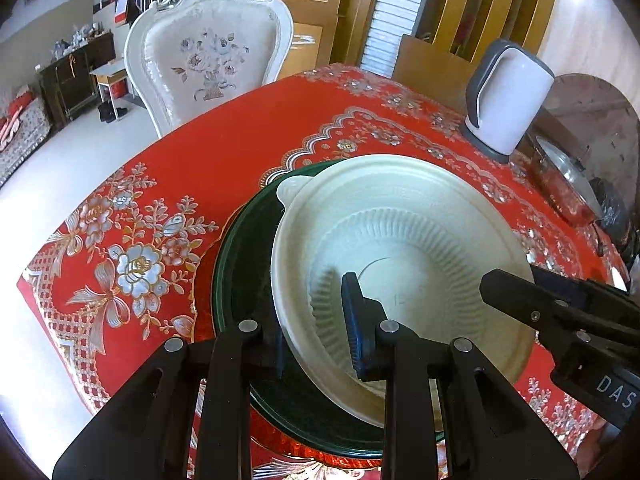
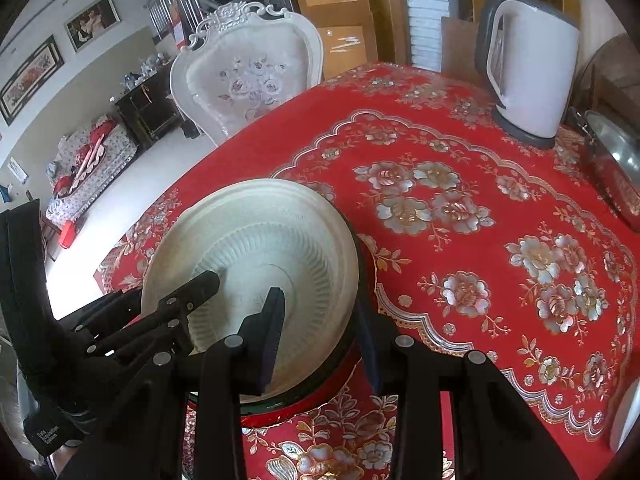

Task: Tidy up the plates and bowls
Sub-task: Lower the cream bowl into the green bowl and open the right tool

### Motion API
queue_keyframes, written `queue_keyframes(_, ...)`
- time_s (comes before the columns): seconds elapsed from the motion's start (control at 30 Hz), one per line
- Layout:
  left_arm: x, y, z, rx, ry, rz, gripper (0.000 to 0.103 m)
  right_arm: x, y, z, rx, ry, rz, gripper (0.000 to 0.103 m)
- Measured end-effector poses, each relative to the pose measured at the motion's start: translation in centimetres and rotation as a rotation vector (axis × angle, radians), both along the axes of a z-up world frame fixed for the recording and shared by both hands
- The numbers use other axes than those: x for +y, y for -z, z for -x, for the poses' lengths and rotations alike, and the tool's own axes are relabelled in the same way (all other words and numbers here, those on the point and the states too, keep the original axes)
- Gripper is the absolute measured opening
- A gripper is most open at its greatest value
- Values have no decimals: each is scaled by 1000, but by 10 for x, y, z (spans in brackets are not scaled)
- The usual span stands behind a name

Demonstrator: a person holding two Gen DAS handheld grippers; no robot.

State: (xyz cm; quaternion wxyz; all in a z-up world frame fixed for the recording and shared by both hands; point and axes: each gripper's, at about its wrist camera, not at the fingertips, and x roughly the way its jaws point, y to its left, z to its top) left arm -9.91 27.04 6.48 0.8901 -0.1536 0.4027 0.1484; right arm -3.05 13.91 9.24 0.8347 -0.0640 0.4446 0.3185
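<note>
A cream ribbed bowl (image 1: 400, 248) sits over a dark green plate (image 1: 248, 264) on the counter (image 1: 248, 128), which is covered by a red cloth with silver and gold flowers. The bowl has a small tab at its far-left rim and lies off-centre on the plate, so a crescent of green shows along the plate's left and near side. The left gripper (image 1: 316, 332) is clamped on the bowl's near-left rim: one finger sits inside the bowl against the ribbed wall and the other outside it, over the green plate. The right gripper (image 2: 320, 328) grips the bowl's right rim in the same way, one finger inside the bowl and the other outside at the edge, where the dark plate shows as a thin band below the rim. In each wrist view the other gripper reaches into the bowl from the side. Whether the bowl rests fully on the plate or is held just above it cannot be told. At the far right of the counter stands a white and grey electric kettle (image 1: 508, 108), with a metal-lidded container (image 2: 616, 164) just beside it. A white carved chair (image 1: 208, 48) with floral upholstery stands at the far edge of the counter.
</note>
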Motion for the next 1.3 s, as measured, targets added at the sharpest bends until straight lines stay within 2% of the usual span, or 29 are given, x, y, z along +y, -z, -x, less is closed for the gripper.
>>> queue_keyframes(0.5,0,1,0,3,-13,-36,26,-2,2,1,24,-15,-15,37)
queue_keyframes(0.67,-1,-1,0,5,-27,-78,27,-3,3,1,25,-10,-16,37)
queue_keyframes(0.77,1,-4,2,-14,-32,-81,39,-4,-1,3,-6,6,-14,37)
queue_keyframes(0.83,0,-8,5,-34,-32,-89,43,-4,-2,2,-3,4,-16,37)
queue_keyframes(0.93,-2,-12,6,-48,-42,-120,44,-6,-2,1,5,3,-23,37)
queue_keyframes(1.3,-7,-22,10,-74,-38,-121,44,-17,-6,2,19,12,-69,37)
